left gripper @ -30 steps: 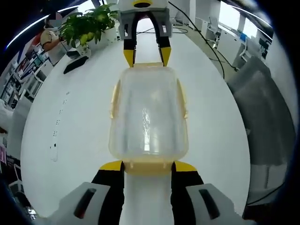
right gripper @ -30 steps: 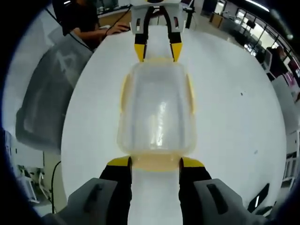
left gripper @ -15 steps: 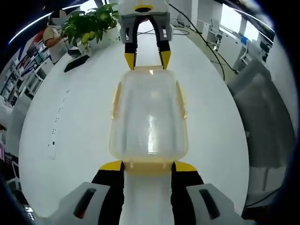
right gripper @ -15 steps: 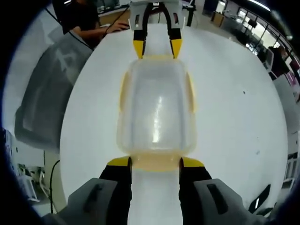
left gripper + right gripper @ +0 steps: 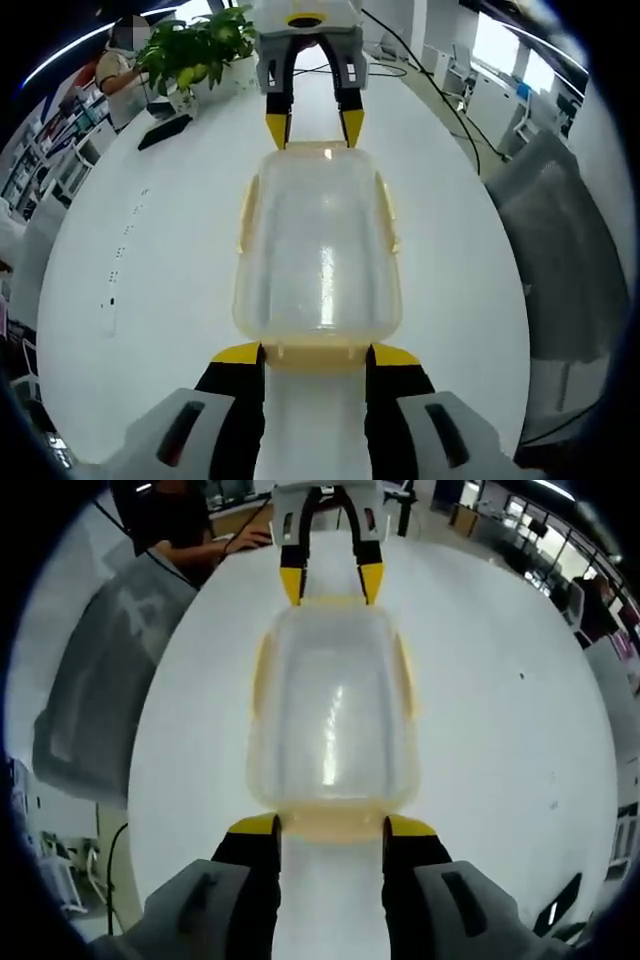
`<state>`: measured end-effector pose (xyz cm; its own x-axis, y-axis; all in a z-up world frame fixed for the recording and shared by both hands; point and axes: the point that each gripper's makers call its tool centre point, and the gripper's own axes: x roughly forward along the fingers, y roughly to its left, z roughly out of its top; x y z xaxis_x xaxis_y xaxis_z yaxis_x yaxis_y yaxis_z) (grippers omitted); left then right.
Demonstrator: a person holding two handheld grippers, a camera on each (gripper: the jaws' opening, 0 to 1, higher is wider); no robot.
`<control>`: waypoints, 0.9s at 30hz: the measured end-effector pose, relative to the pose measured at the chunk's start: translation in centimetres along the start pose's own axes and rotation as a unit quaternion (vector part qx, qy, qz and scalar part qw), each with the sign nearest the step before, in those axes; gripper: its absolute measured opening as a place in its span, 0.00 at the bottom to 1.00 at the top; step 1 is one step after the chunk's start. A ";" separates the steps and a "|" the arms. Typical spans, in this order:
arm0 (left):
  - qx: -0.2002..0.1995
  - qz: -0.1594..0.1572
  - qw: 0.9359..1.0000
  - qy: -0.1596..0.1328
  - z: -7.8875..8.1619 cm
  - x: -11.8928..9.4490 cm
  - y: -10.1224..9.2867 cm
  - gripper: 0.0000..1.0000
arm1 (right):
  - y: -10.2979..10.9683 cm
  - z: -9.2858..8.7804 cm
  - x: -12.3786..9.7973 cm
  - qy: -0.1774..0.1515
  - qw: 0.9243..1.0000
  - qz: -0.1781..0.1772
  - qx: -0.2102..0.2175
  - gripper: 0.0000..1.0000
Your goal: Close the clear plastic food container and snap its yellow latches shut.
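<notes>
One clear container (image 5: 318,250) sits lid-on on the white table (image 5: 150,300), two grippers, left (image 5: 316,352) and right (image 5: 331,826), spread open at opposite end latches.

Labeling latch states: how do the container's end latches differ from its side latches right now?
The near end latch sits between the open jaws of the left gripper; the side latches have nothing near them. The far end latch sits by the right gripper; the side latches run along the container's long edges. All are yellow; whether any has snapped shut cannot be told.
</notes>
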<state>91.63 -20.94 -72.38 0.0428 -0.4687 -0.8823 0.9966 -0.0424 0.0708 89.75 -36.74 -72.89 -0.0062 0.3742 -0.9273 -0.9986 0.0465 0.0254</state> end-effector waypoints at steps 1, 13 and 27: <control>0.001 0.000 1.000 0.000 0.0 0.0 0.0 0.33 | 0.1 0.0 0.0 0.001 1.000 0.001 0.001 0.36; 0.005 -0.002 1.000 0.000 -0.1 0.4 -0.3 0.41 | 0.1 -0.3 0.2 -0.004 1.000 0.004 0.005 0.38; -0.011 0.012 1.000 -0.004 -0.4 -1.3 0.2 0.43 | 0.6 0.2 -0.6 -0.012 0.999 0.004 0.031 0.41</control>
<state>91.76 -20.01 -71.40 0.0662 -0.4756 -0.8772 0.9966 -0.0116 0.0815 89.17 -36.75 -72.29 -0.0121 0.3974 -0.9176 -0.9934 0.1000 0.0564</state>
